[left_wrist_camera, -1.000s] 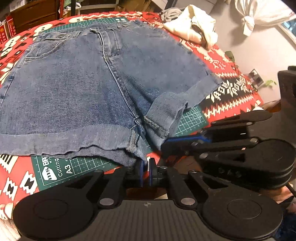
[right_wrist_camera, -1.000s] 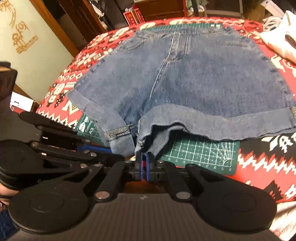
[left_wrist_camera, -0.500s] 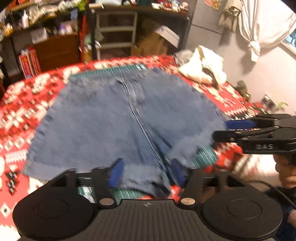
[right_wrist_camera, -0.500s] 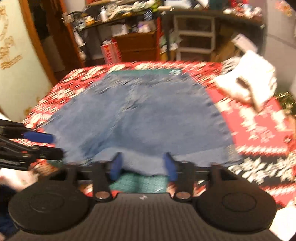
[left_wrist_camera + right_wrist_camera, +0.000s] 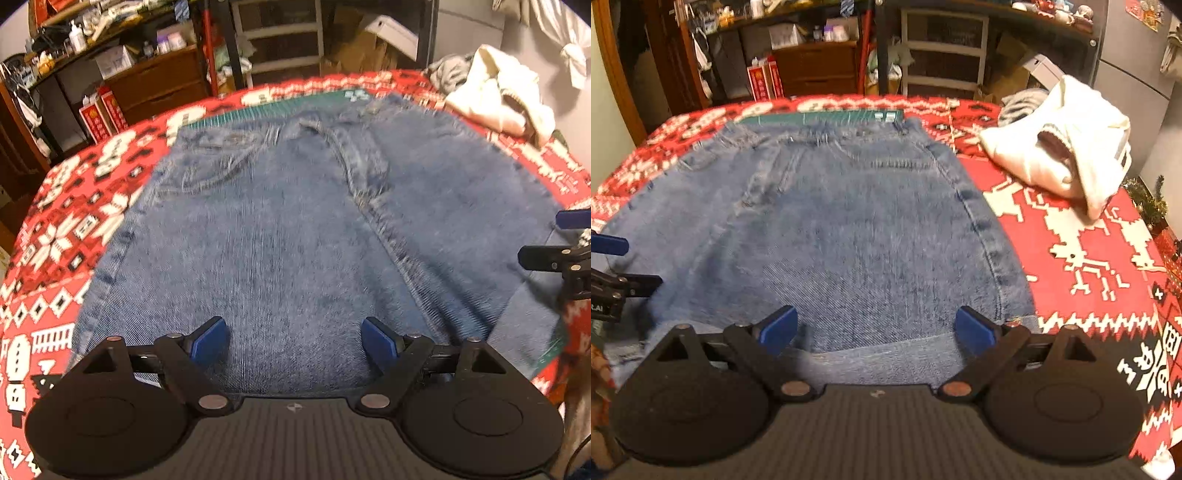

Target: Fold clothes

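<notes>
Blue denim shorts [image 5: 295, 229] lie spread flat on the table, waistband at the far side, cuffed leg hems towards me. My left gripper [image 5: 295, 341] hovers open above the left leg, its blue pads wide apart with nothing between them. Over the right leg near the cuffed hem, my right gripper [image 5: 875, 328] is open too and holds nothing. The shorts [image 5: 827, 229] fill the middle of the right wrist view. Each gripper's fingers show at the edge of the other's view: the right gripper's fingers [image 5: 554, 258] and the left gripper's fingers [image 5: 613, 280].
A red and white patterned cloth [image 5: 1089, 258] covers the table, with a green cutting mat [image 5: 827, 117] under the shorts. A pile of white and grey clothes [image 5: 1063, 147] sits at the far right. Shelves and drawers stand behind the table.
Both grippers went from shut at the shorts' crotch hem to open. They rose, spread apart and moved forward over the two legs. The shorts now lie flatter.
</notes>
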